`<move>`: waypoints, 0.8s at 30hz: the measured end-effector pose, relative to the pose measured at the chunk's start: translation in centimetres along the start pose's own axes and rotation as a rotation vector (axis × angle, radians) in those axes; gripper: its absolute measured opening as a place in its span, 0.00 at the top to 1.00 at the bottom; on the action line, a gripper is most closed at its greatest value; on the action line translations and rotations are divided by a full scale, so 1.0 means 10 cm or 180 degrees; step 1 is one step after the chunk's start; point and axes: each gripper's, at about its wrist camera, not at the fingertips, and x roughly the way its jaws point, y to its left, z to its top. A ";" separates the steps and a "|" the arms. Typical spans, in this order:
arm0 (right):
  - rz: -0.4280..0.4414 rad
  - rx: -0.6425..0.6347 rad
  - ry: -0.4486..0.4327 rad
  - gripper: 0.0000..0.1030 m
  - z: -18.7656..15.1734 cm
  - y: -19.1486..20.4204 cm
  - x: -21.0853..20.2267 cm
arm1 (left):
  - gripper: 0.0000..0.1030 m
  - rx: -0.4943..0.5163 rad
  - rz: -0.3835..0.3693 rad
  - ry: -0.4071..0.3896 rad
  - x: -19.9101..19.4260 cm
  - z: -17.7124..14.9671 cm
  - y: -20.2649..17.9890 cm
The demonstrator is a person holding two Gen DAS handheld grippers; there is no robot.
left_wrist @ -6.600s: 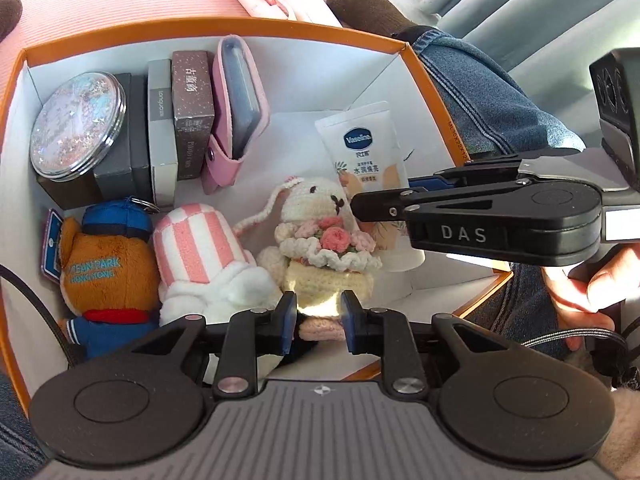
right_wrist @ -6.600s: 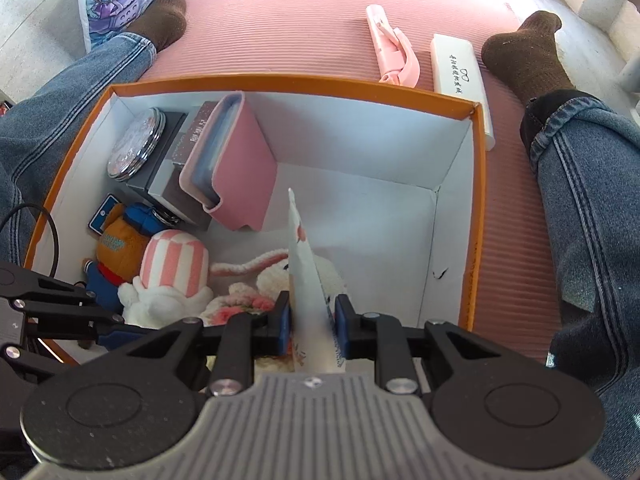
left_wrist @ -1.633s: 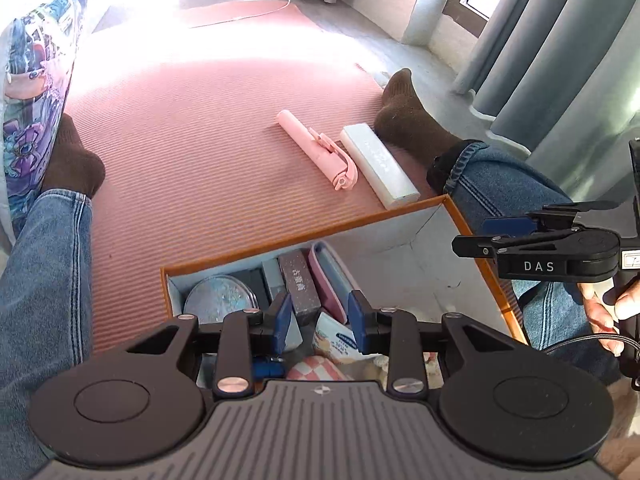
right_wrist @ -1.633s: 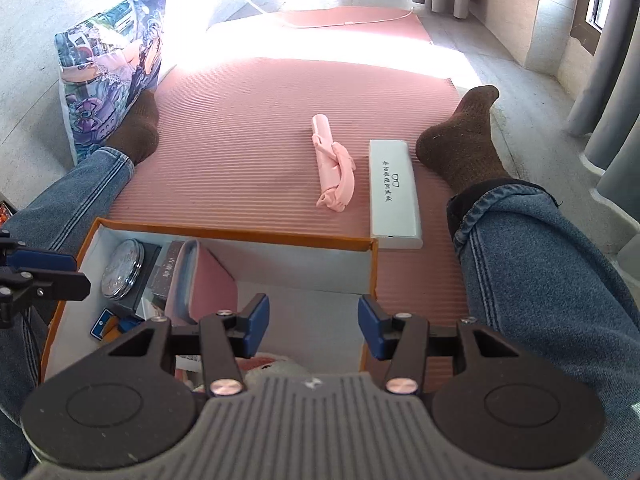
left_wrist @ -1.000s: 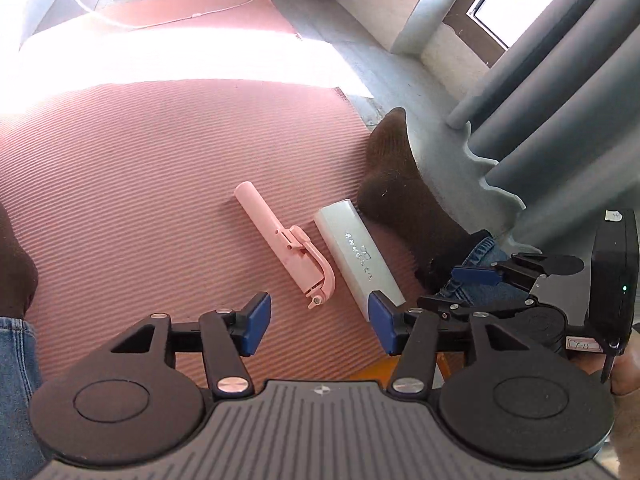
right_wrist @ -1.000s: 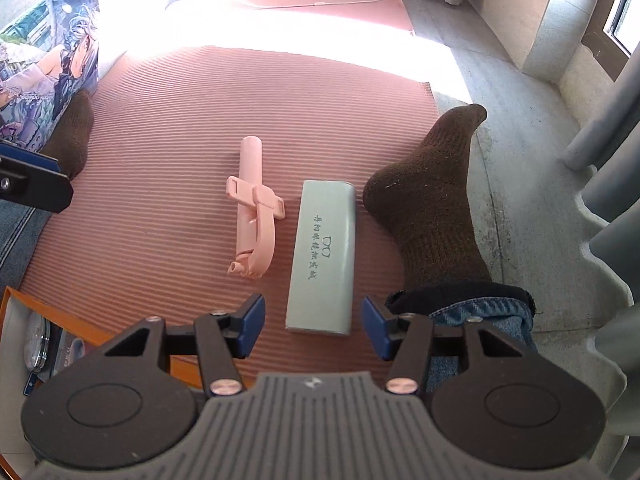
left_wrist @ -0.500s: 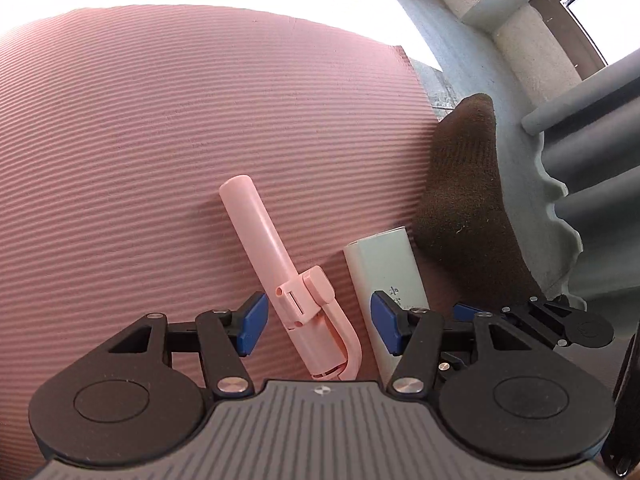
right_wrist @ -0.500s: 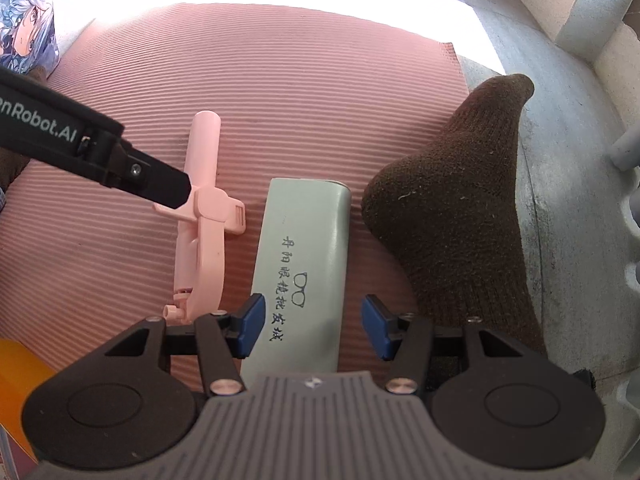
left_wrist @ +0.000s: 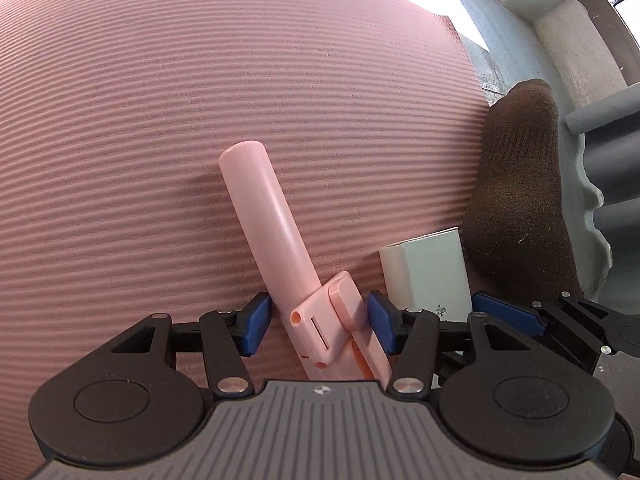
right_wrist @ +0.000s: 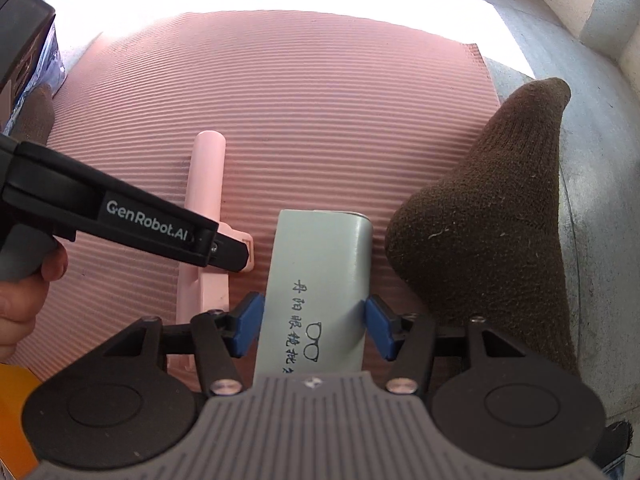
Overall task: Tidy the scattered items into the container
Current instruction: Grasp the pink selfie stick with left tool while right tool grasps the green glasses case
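- We take the glasses case (right_wrist: 316, 280), pale green and lying flat on the ribbed pink mat (left_wrist: 200, 100), as our landmark.
- Just left of the case we see the pink selfie stick (left_wrist: 276, 240), flat on the mat and roughly parallel to it.
- Our left gripper (left_wrist: 318, 322) straddles the stick's clamp end; its jaws have just been closing, with a small gap on each side, so nothing is gripped.
- Our right gripper (right_wrist: 314, 324) straddles the case itself; its jaws have just been opening and the blue pads stand just clear of both long sides.
- Right of the case, a foot in a brown sock (right_wrist: 492, 216) rests close beside it.
- An orange corner (right_wrist: 14, 412) shows at the far left.
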 end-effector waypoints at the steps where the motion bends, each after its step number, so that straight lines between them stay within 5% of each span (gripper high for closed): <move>1: -0.0015 -0.0024 -0.0002 0.40 0.00 0.00 0.03 | 0.41 0.0016 0.0026 0.0001 0.00 0.00 -0.01; 24: -0.0066 -0.0122 -0.0036 0.39 -0.12 0.14 0.00 | 0.49 0.0162 0.0183 -0.0067 -0.19 -0.12 0.07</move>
